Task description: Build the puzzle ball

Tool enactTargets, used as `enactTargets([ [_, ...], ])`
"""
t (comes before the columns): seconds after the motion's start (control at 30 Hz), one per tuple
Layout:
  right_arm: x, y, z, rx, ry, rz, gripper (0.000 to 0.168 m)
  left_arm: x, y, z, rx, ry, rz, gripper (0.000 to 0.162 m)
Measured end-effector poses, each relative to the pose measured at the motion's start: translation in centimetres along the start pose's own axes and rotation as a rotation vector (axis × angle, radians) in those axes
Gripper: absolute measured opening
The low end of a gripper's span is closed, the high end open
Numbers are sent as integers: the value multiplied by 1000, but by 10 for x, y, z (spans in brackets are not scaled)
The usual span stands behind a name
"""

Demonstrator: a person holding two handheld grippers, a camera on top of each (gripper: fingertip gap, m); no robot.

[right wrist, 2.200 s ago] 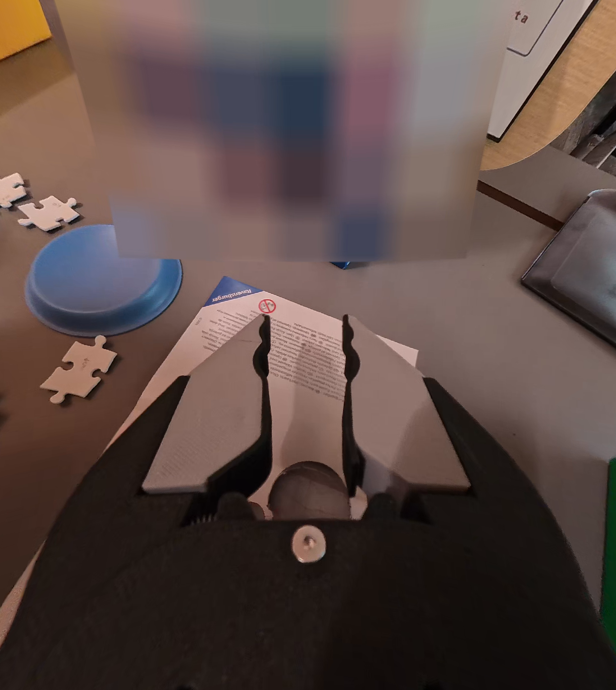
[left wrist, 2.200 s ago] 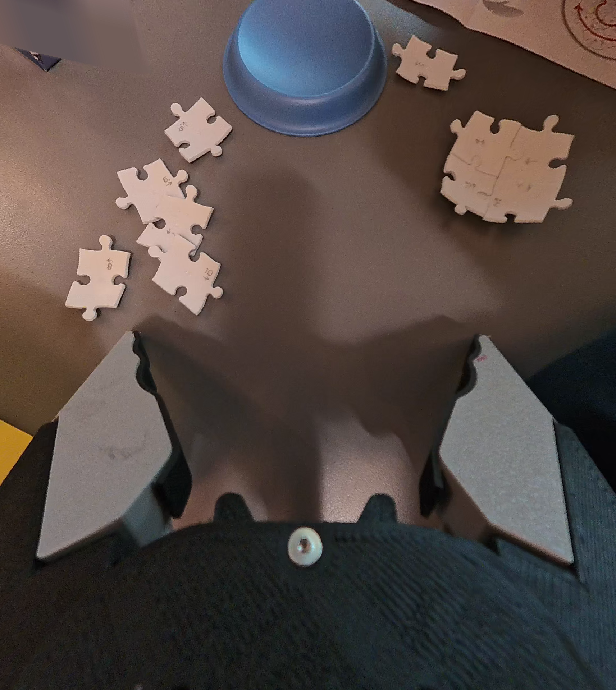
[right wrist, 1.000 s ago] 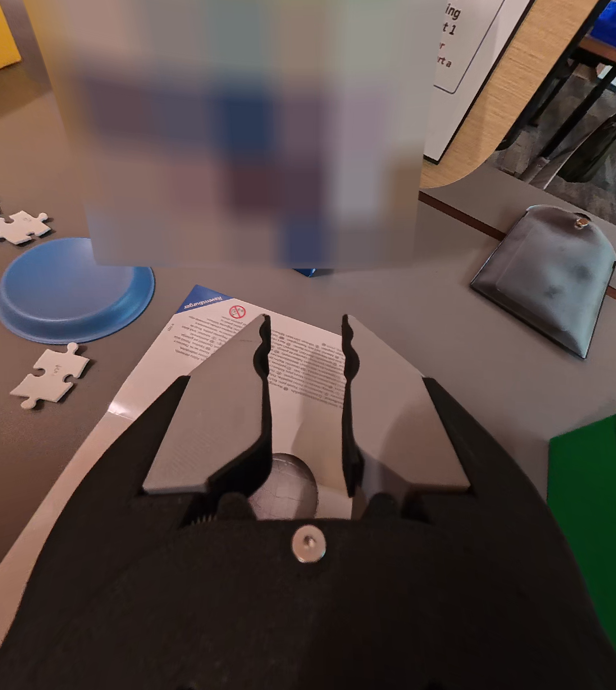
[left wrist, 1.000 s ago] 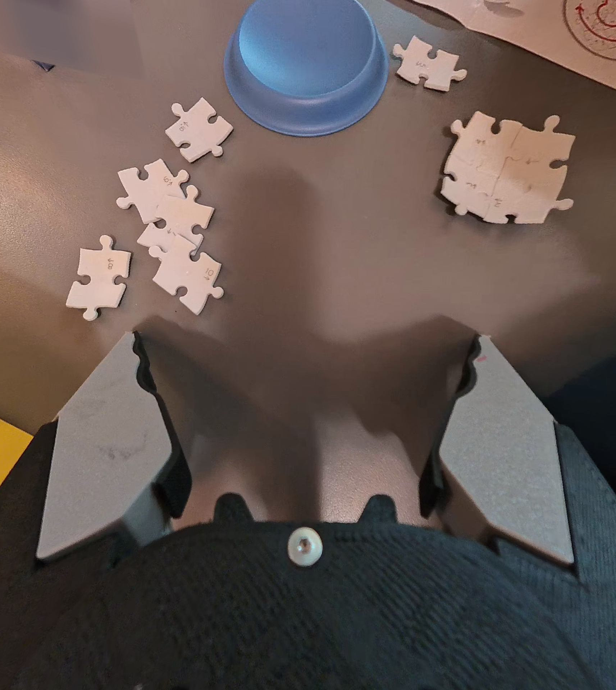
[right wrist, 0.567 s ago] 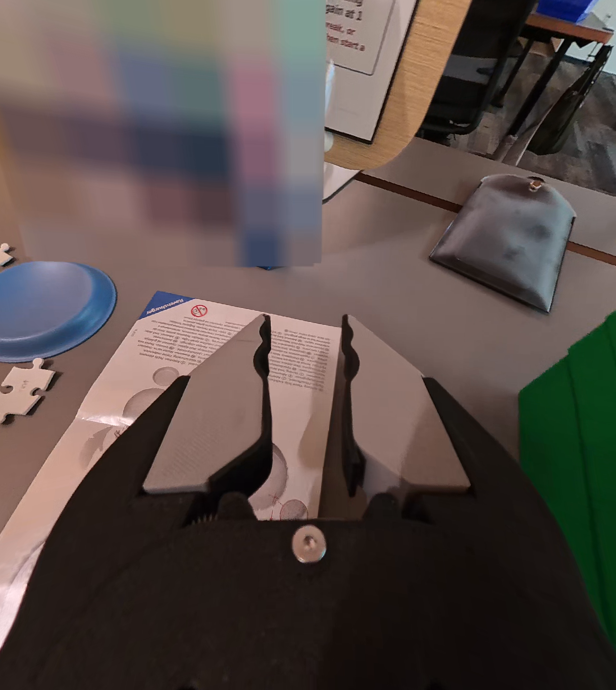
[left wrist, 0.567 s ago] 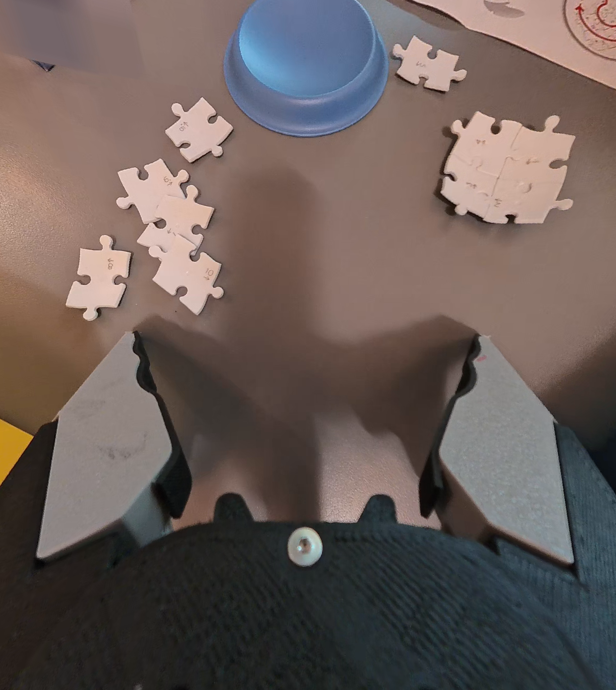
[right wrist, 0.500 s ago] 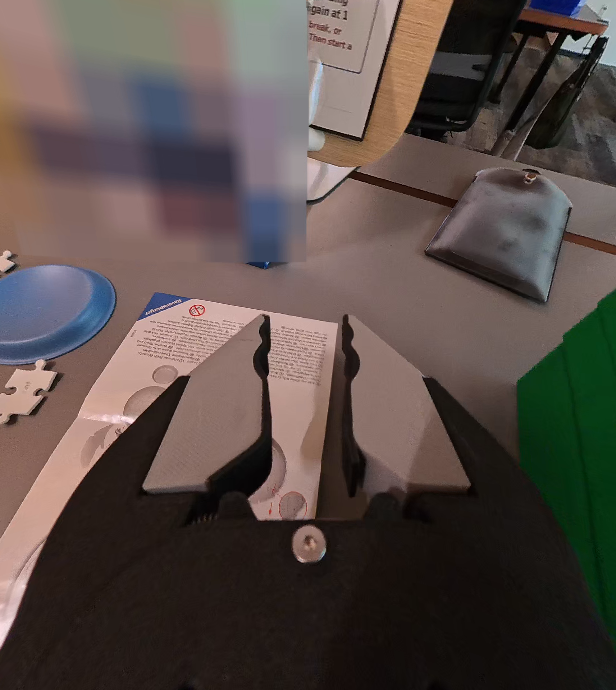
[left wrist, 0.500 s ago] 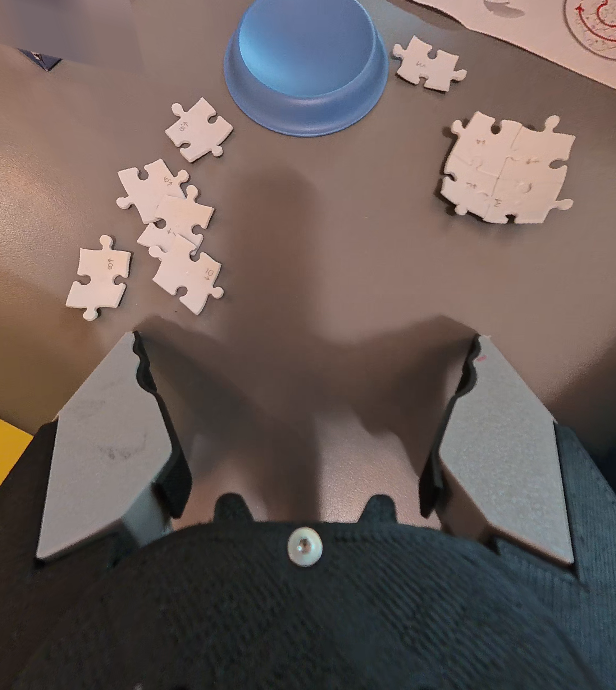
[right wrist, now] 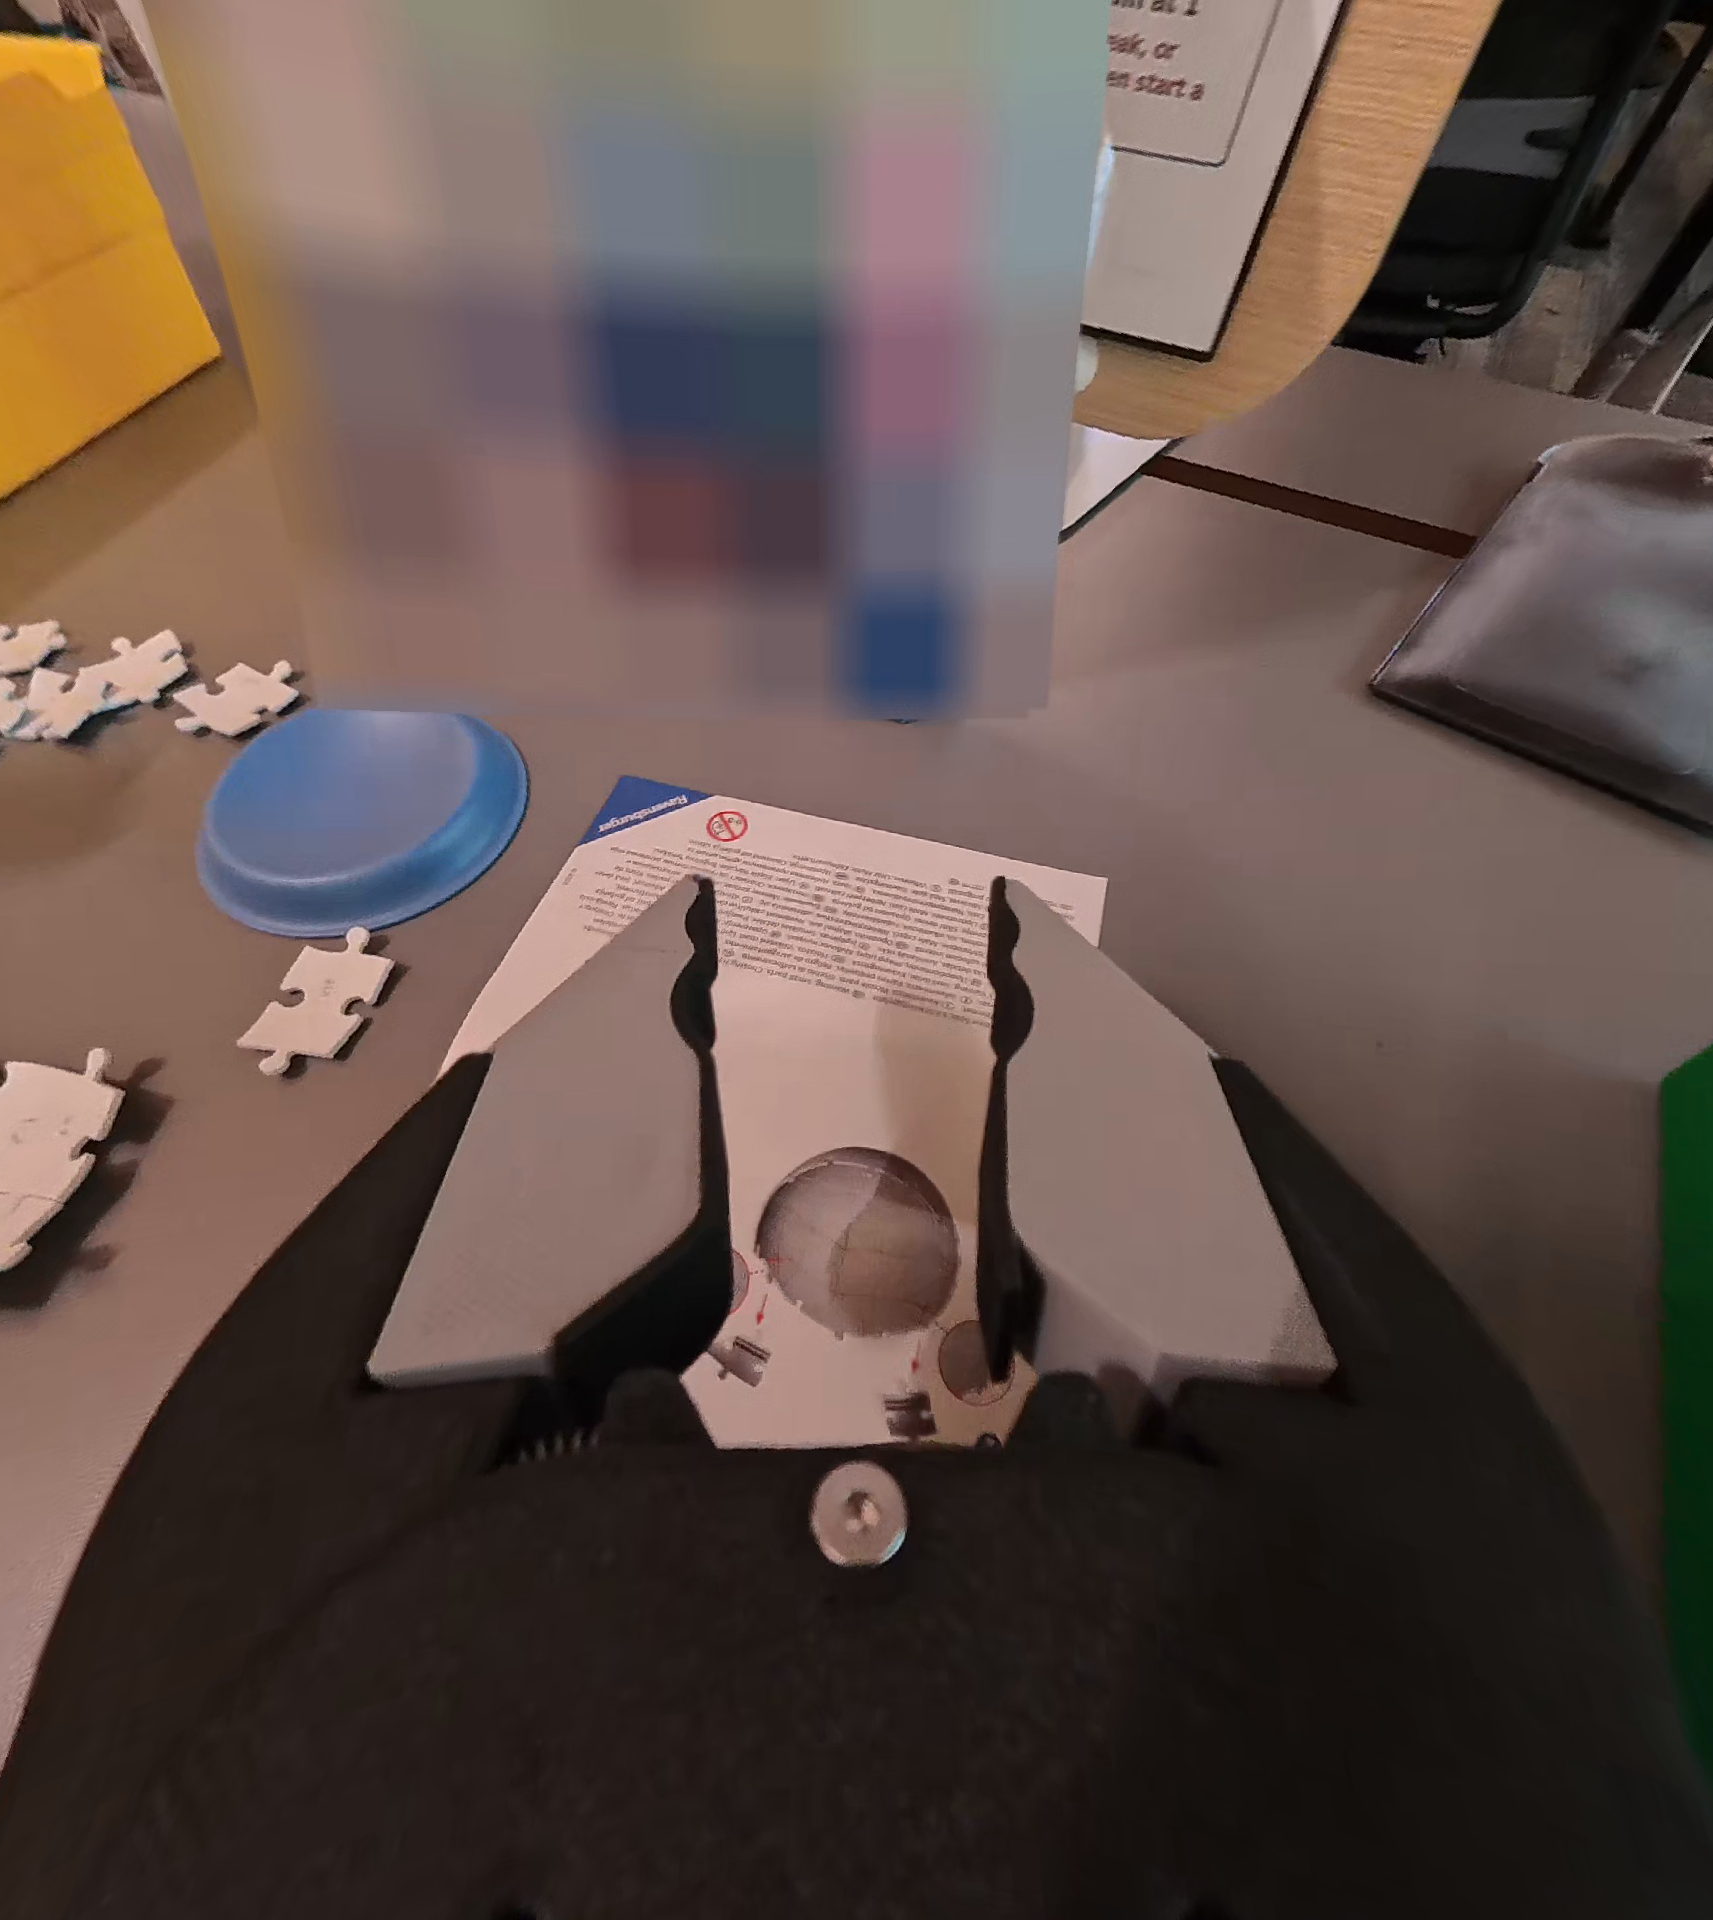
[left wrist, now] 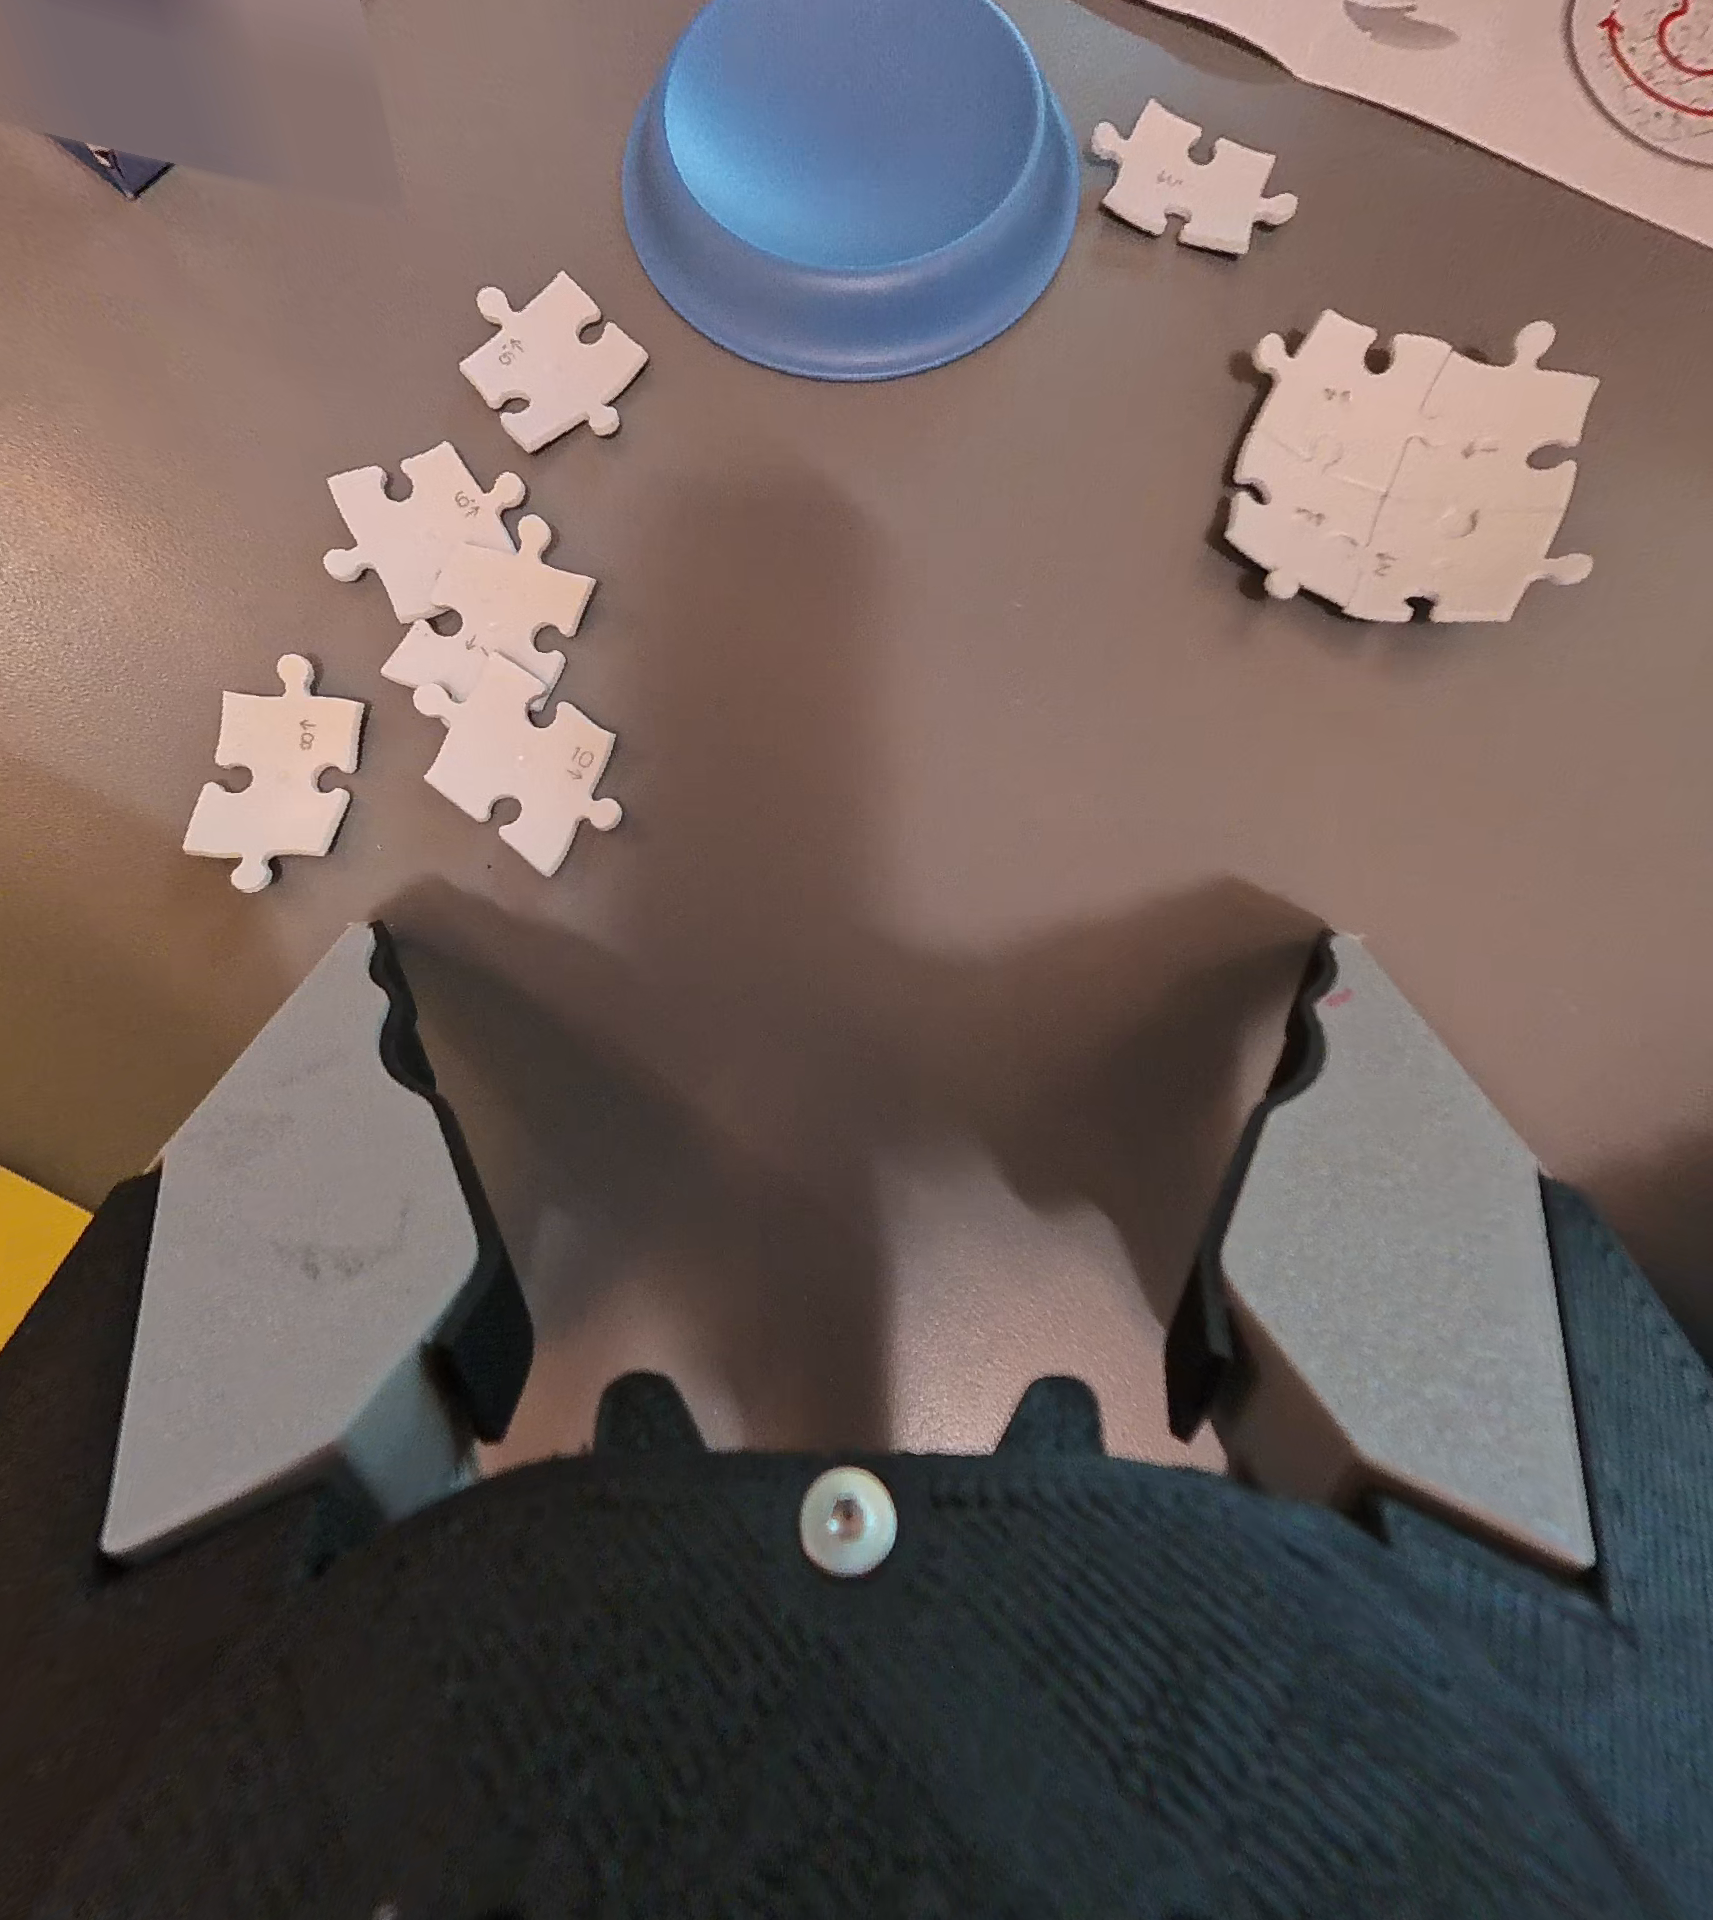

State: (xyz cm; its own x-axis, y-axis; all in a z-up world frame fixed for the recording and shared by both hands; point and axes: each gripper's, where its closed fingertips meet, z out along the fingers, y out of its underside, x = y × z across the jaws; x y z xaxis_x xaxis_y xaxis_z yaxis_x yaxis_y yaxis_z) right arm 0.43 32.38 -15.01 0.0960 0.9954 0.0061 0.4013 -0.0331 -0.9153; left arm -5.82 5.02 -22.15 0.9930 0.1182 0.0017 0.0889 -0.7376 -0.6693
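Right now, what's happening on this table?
A person holds two grippers over a grey table, and both are empty. The left gripper is wide open above bare tabletop, short of the loose white puzzle pieces and the joined white four-piece patch. The right gripper is open over the printed instruction sheet. The round blue plastic stand holds nothing.

Loose pieces point(left wrist: 478, 634) lie left of the dish point(left wrist: 852, 187), the joined patch point(left wrist: 1408, 478) right.
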Motion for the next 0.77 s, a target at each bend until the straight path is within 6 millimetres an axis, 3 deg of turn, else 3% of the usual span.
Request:
enactTargets([
  [0.03, -2, 1, 1, -6, -2, -11, 50, 0, 0, 0, 0, 0, 0, 158],
  [0.2, -1, 6, 6, -38, 15, -33, 49, 0, 0, 0, 0, 0, 0, 158],
  [0.77, 35, 4, -4, -1, 173, -10, 43, 0, 0, 0, 0, 0, 0, 158],
])
